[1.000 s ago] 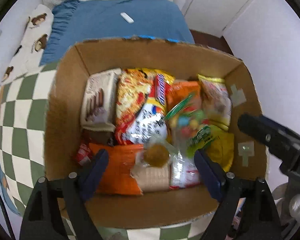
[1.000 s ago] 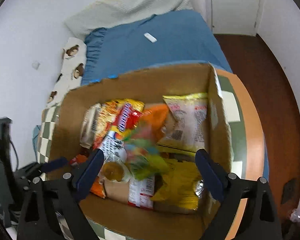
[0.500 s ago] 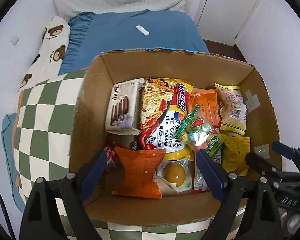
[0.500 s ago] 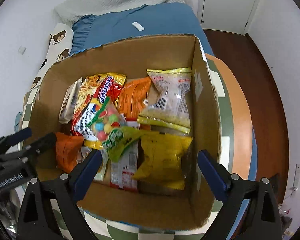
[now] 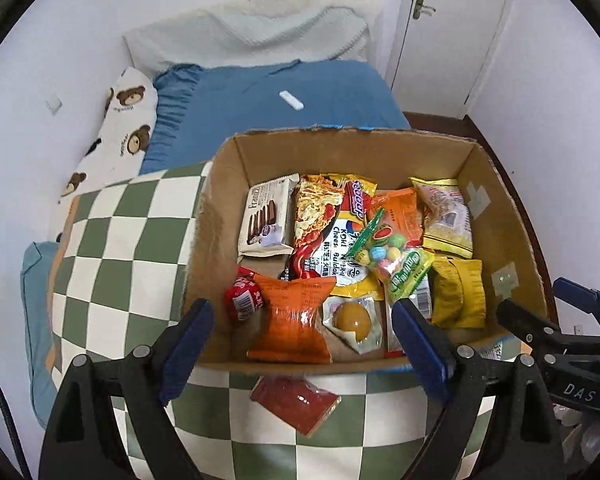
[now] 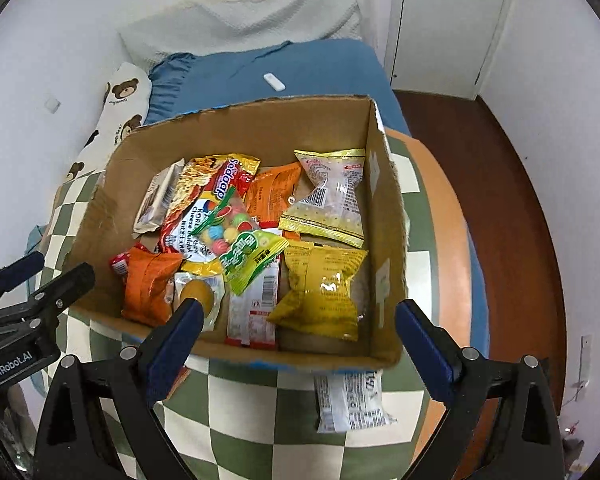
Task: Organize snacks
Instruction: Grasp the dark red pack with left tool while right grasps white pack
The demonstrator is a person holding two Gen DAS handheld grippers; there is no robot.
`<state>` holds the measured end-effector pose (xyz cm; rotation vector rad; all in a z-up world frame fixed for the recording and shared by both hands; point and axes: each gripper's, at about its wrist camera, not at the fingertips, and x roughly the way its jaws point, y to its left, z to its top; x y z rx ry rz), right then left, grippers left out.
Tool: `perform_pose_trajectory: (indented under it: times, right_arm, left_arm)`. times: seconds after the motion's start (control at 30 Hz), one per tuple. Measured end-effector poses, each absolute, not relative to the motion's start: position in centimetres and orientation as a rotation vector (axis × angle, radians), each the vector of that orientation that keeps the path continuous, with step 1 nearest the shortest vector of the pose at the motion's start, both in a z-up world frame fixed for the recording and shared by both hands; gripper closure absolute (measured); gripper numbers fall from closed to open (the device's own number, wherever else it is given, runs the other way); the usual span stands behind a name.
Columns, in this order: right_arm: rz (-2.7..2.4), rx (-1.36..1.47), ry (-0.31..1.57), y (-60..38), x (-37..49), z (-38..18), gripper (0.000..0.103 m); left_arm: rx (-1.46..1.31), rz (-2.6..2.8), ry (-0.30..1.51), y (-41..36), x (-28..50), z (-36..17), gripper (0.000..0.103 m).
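An open cardboard box [image 5: 220, 216] [image 6: 388, 240] stands on a green-and-cream checkered tablecloth [image 5: 112, 248], filled with several snack packs. Among them are an orange bag [image 5: 292, 320], a yellow bag [image 6: 324, 292], a candy bag [image 5: 380, 248], a noodle pack [image 5: 320, 216] and a biscuit pack [image 5: 266, 220]. A red packet [image 5: 296, 400] lies on the cloth in front of the box. A white packet [image 6: 348, 400] lies there too, half under the box's near right corner. My left gripper [image 5: 300, 316] hangs open above the box's near wall, holding nothing. My right gripper [image 6: 300, 312] is open and empty, at the box's near right corner.
Behind the table is a bed with a blue blanket [image 5: 284, 96], a small white object [image 5: 291, 100] on it and a bear-print pillow [image 5: 120, 132]. A white door [image 5: 452, 32] stands at the back right. Dark wooden floor [image 6: 500, 184] lies beyond the table's orange right edge.
Both grippers have drawn back and up from inside the box. The box's near wall and the cloth in front, with the red and white packets, have come into view. Both stayed open.
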<state>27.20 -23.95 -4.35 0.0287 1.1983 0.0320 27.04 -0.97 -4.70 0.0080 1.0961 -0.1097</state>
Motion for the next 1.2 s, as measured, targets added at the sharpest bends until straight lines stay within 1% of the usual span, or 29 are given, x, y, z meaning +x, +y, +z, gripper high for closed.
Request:
perform_pose_trajectory:
  times: [0.17, 0.47, 0.6, 0.7, 0.73, 0.77, 0.83, 1.0, 1.1, 1.2]
  right_arm:
    - [0.023, 0.037, 1.128, -24.0, 24.1, -2.2, 0.005]
    - [0.032, 0.076, 1.007, -23.9, 19.1, 2.6, 0.005]
    - [0.077, 0.138, 0.998, -24.3, 17.7, 3.2, 0.005]
    - [0.068, 0.152, 1.016, -25.3, 17.2, 1.6, 0.005]
    - [0.067, 0.163, 1.043, -25.8, 17.2, 0.5, 0.007]
    - [0.072, 0.173, 1.064, -26.3, 17.4, -0.5, 0.017]
    - [0.06, 0.178, 1.125, -27.2, 17.9, -3.2, 0.03]
    - [-0.021, 0.174, 1.24, -29.6, 18.9, -9.8, 0.03]
    - [-0.043, 0.163, 1.275, -30.4, 19.6, -12.7, 0.03]
    - [-0.048, 0.151, 1.302, -30.5, 20.2, -14.8, 0.03]
  left_arm:
    - [0.027, -0.105, 1.018, -0.8, 24.1, -2.5, 0.012]
    - [0.013, -0.128, 0.929, -0.4, 20.5, 1.2, 0.012]
    - [0.004, -0.122, 0.93, 0.0, 19.4, 1.1, 0.012]
    - [-0.03, -0.103, 0.964, 0.8, 18.9, -0.7, 0.012]
    - [-0.038, -0.097, 0.993, 1.1, 18.9, -1.9, 0.012]
    - [-0.037, -0.09, 1.019, 1.2, 19.0, -2.9, 0.012]
    - [-0.044, -0.077, 1.093, 1.6, 19.3, -5.4, 0.012]
    - [-0.148, -0.037, 1.258, 2.6, 20.8, -11.9, 0.012]
    - [-0.262, -0.025, 1.369, 2.7, 22.3, -15.9, 0.012]
    - [-0.315, 0.003, 1.422, 2.3, 23.6, -18.8, 0.012]
